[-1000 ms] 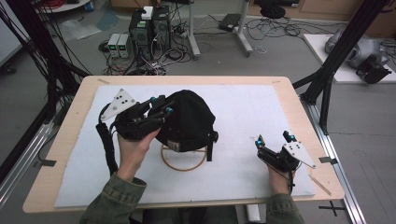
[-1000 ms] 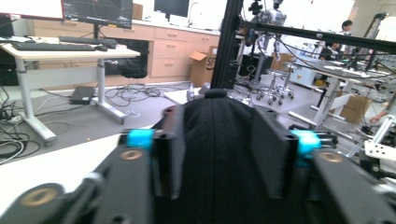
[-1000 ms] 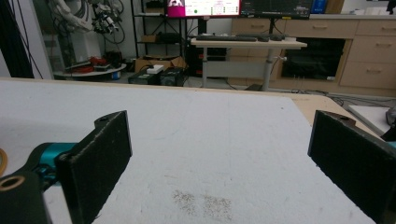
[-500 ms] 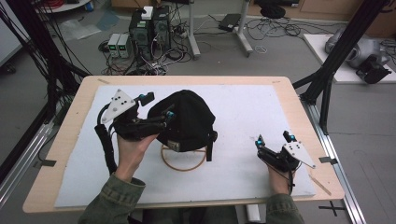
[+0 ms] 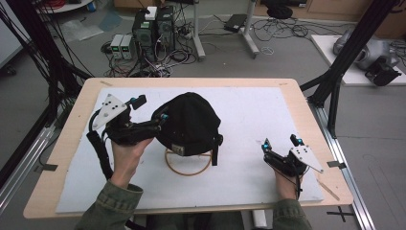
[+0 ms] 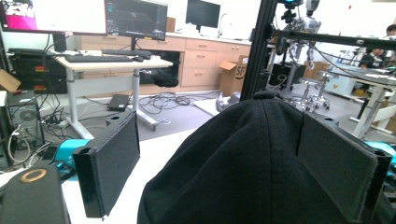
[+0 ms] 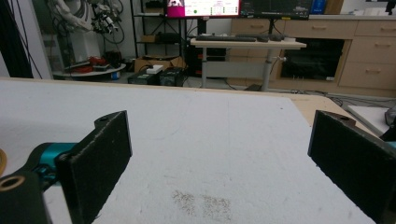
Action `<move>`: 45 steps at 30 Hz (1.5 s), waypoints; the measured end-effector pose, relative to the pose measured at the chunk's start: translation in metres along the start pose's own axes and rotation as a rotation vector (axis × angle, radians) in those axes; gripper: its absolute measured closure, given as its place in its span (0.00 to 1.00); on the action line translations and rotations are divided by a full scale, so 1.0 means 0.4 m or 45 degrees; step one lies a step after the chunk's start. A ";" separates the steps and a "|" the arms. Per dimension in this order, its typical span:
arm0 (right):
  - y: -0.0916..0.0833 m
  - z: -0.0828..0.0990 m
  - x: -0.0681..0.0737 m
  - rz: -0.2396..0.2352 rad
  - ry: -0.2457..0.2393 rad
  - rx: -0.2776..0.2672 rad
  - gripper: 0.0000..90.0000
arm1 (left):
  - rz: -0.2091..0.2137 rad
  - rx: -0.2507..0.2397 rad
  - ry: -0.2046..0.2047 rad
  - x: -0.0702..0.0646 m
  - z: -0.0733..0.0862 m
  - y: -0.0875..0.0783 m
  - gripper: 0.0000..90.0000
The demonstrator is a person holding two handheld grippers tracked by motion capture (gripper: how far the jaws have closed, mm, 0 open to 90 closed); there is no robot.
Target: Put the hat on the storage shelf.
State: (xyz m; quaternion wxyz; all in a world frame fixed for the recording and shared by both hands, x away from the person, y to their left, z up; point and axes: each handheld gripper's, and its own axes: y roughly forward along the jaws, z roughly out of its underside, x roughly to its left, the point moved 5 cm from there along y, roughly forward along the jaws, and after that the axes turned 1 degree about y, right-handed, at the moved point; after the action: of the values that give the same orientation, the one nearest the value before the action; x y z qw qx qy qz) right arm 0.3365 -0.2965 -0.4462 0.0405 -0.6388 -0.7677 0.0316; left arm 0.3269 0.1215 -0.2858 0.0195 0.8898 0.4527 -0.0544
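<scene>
Cap atop ring stand, mid-table; left tool beside it.

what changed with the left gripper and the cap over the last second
The left gripper drew back a little to the left from the black cap and its jaws spread; one pad now lies against the cap's side, the other stands clear. The cap stayed on its wooden ring stand, and the right gripper kept resting open on the white mat.

white mat on wooden table
</scene>
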 end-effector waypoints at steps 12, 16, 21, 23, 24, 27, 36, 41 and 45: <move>0.002 0.001 0.004 -0.006 -0.013 0.003 0.06 | -0.127 -0.025 0.002 0.060 0.017 -0.047 0.15; 0.002 0.001 0.006 -0.005 -0.005 0.007 0.06 | -0.171 -0.052 -0.010 0.083 0.022 -0.067 0.15; 0.002 0.001 0.006 -0.003 -0.006 0.006 0.06 | -0.218 -0.056 0.002 0.100 0.028 -0.086 0.15; 0.003 0.001 0.008 -0.007 -0.007 0.006 0.06 | -0.236 -0.067 -0.003 0.109 0.033 -0.095 0.15; 0.003 0.001 0.007 -0.003 -0.009 0.006 0.06 | -0.245 -0.072 -0.013 0.115 0.037 -0.099 0.15; 0.003 0.001 0.007 -0.003 -0.006 0.007 0.06 | -0.287 -0.065 -0.034 0.135 0.053 -0.110 0.16; 0.004 -0.001 0.004 0.002 -0.014 -0.002 0.06 | -0.436 -0.119 -0.041 0.199 0.093 -0.148 0.18; 0.004 -0.001 0.004 0.001 -0.012 -0.002 0.06 | -0.533 -0.110 -0.010 0.225 0.115 -0.165 0.18; 0.004 -0.001 0.006 0.001 -0.011 0.000 0.06 | -0.597 -0.116 0.004 0.241 0.134 -0.179 0.18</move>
State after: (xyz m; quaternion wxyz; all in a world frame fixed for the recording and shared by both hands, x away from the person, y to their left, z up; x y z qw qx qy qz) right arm 0.3375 -0.2940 -0.4460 0.0373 -0.6388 -0.7677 0.0342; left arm 0.3210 0.2367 -0.3490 0.0456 0.7587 0.6489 -0.0355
